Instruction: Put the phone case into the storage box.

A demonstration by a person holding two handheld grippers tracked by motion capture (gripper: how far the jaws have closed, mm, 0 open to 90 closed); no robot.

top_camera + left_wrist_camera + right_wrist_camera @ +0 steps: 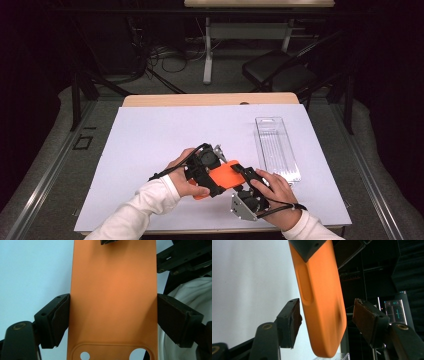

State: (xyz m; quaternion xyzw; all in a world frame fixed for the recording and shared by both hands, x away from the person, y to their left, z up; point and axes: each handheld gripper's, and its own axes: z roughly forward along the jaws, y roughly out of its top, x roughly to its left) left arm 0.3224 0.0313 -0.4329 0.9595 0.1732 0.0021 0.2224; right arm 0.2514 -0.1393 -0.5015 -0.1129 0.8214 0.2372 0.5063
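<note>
Orange phone case — white mat, dark room

- Phone case sitting near front-centre of the tabletop, btwn the two grippers, above the mat.
- Left hand-held gripper sitting at the case's left, jaws w/ case edges btwn them.
- Right hand-held gripper sitting at its right end.
- Plastic tray lying right of and behind the case, apart from it.
- Chair standing on the floor behind the tabletop.

The orange phone case is held above the white table sheet, near its front edge. It is smooth silicone, with a rounded camera cutout and raised side buttons.
</note>
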